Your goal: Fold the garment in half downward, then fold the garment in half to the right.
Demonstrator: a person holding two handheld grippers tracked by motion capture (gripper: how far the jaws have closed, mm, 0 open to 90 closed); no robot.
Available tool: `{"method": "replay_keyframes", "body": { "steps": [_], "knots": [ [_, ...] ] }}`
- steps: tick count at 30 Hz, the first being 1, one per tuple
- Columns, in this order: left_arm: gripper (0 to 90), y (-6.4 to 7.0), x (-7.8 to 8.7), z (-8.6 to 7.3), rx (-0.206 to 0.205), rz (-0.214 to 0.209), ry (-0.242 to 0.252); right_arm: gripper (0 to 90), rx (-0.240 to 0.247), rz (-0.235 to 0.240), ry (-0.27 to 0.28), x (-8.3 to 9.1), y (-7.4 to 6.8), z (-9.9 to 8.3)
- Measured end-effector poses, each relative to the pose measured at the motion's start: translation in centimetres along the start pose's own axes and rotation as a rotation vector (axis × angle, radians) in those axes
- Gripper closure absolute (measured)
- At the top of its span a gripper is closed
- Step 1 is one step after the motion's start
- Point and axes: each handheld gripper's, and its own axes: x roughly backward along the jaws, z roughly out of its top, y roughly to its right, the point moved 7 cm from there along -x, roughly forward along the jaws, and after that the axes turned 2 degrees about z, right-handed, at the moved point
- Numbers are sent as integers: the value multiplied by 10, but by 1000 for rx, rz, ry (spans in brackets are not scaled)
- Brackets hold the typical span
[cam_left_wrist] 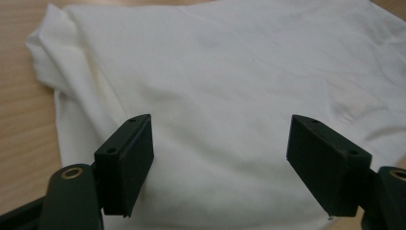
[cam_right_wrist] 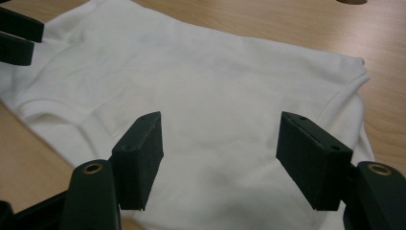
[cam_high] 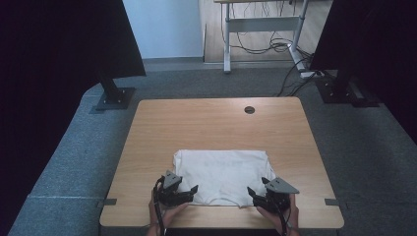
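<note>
A folded white garment (cam_high: pixel 221 173) lies flat on the near half of the wooden table (cam_high: pixel 211 123). My left gripper (cam_high: pixel 189 192) hovers at its near left corner, jaws wide apart and empty. My right gripper (cam_high: pixel 254 194) sits at the near right corner, also open. In the left gripper view the white cloth (cam_left_wrist: pixel 230 86) spreads beyond the left gripper (cam_left_wrist: pixel 220 158), with a rumpled fold at its left edge. In the right gripper view the cloth (cam_right_wrist: pixel 201 91) lies under the right gripper (cam_right_wrist: pixel 220 158), and the other gripper's jaws (cam_right_wrist: pixel 16 36) show at the upper left.
A round cable hole (cam_high: pixel 250 109) sits near the table's far edge. Two dark panels on stands (cam_high: pixel 115 96) flank the table's far corners. Grey carpet surrounds the table. A desk frame with cables (cam_high: pixel 265 34) stands farther back.
</note>
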Motion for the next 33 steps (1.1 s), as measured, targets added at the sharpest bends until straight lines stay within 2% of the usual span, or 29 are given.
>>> {"method": "replay_keyframes", "body": {
  "steps": [3, 6, 8, 11, 21, 27, 33],
  "knots": [
    [246, -1, 10, -6, 20, -26, -3, 322, 10, 18, 9, 9, -3, -5],
    [249, -4, 18, -12, 38, -28, -4, 325, -5, 27, 8, 15, -3, -11],
    [247, -5, 21, -14, 35, -21, -2, 325, -7, 20, -2, 18, -1, -14],
    [247, -6, 24, -14, 9, 12, 2, 326, -17, 12, -13, 20, 2, -18],
    [240, -5, 18, -19, -20, 34, -30, 324, -13, 0, -33, 18, 5, -20],
    [240, -6, 20, -16, -13, 40, -15, 323, -1, 8, -26, 19, 1, -18],
    [241, -9, 19, -15, -2, 46, -9, 324, -8, 5, -28, 18, 4, -18]
  ]
}}
